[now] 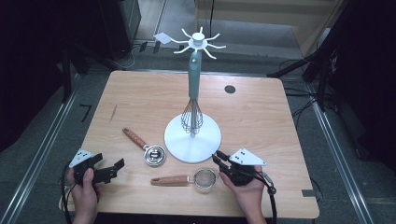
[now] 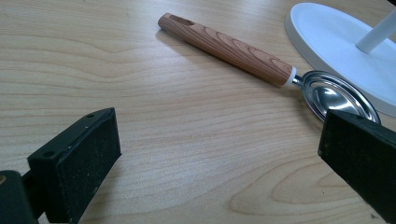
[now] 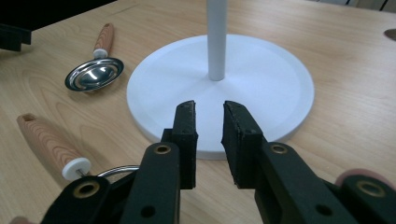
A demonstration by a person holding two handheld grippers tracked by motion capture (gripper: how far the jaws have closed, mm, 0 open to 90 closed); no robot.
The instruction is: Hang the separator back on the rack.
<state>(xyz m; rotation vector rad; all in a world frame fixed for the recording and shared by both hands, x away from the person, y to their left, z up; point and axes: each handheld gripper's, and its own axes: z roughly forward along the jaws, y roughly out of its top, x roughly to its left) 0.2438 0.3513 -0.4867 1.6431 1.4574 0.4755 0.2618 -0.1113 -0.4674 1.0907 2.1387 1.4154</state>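
Pale wooden bench [image 1: 140,98] is carrying a white round-based utensil stand [image 1: 192,138] with a teal-handled wire whisk [image 1: 192,100] hanging from it. Just beside the base, a wooden-handled steel measuring spoon [image 1: 148,148] and a wooden-handled mesh strainer [image 1: 187,179] are lying. The left hand-held gripper [image 1: 112,168] is gaping wide; the right hand-held gripper [image 1: 220,158] is sitting narrow, holding nothing.

Table [image 2: 140,116]: light wood grain, smooth matt finish; spoon [image 2: 338,95]: glossy polished metal bowl, wood-grain handle. Stand base [image 3: 261,79]: white, matt, plastic-looking; gripper pads [image 3: 187,126]: black, rough.
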